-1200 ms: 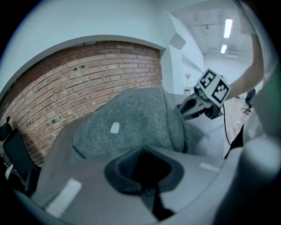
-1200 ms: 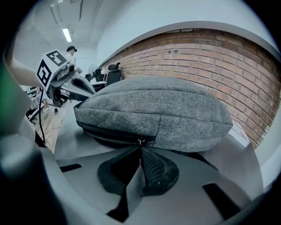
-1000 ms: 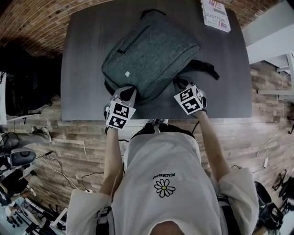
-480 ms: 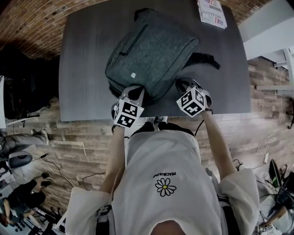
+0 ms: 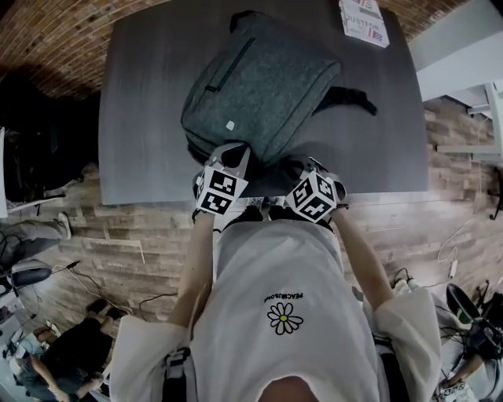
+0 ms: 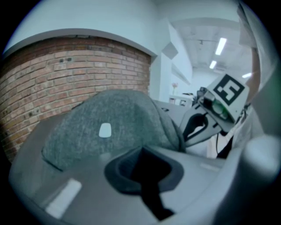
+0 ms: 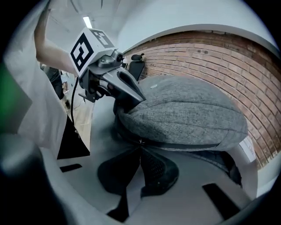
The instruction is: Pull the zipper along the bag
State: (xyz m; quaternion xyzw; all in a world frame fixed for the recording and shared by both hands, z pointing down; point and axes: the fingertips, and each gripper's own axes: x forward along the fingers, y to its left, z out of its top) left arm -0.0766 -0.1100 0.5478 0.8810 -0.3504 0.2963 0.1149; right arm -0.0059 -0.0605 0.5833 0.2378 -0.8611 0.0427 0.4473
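Right gripper view: right hand-held gripper (image 7: 140, 148) pinches barely-seen zipper pull (image 7: 140, 141); left (image 7: 138, 100) grips bag (image 7: 189, 110).

Bare table (image 5: 134, 118) L & R of bag (image 5: 267, 86); strap (image 5: 354, 100) + booklet (image 5: 363, 17) far R.

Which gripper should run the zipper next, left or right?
Right. The right gripper is closed on the zipper pull at the near seam of the bag, lined up with the track. The left gripper pinches the bag's corner, so it better serves as the brace.
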